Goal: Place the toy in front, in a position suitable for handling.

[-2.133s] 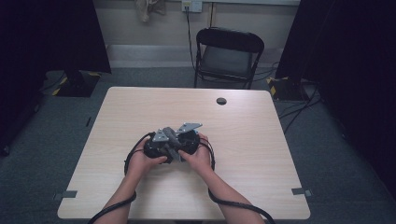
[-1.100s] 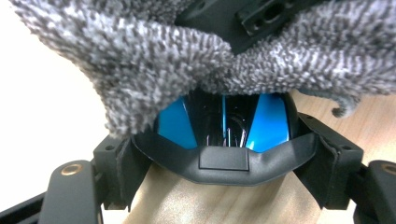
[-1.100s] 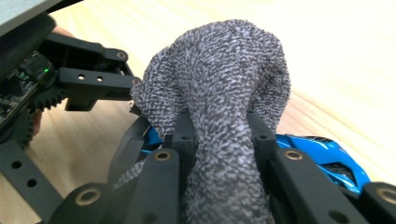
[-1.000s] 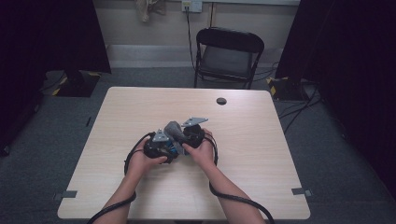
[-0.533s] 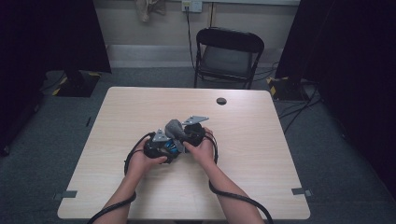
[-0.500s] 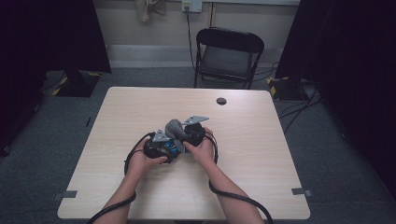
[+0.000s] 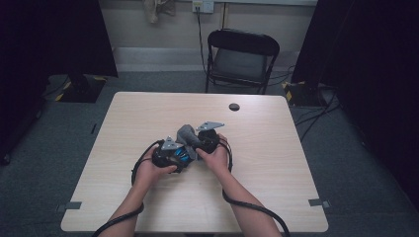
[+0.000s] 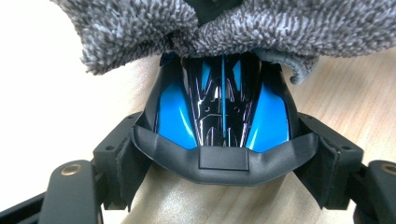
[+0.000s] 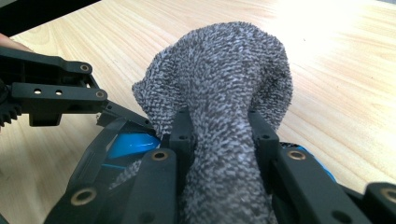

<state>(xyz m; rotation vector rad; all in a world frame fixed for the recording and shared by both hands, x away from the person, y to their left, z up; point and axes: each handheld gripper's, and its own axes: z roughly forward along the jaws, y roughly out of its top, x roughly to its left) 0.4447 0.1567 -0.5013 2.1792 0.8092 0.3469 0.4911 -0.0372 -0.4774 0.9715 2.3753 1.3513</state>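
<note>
Cloth pinched in my right gripper lies at twelve o'clock over the toy, which my left gripper clamps crosswise.

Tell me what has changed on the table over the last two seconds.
The right gripper with its grey cloth shifted a little toward the far side of the table, over the blue-and-black toy car. The cloth now bunches up higher between the two hands. Unchanged: the left gripper clamps the car at the same spot, the right fingers pinch the cloth, and the small dark disc lies near the far edge.
</note>
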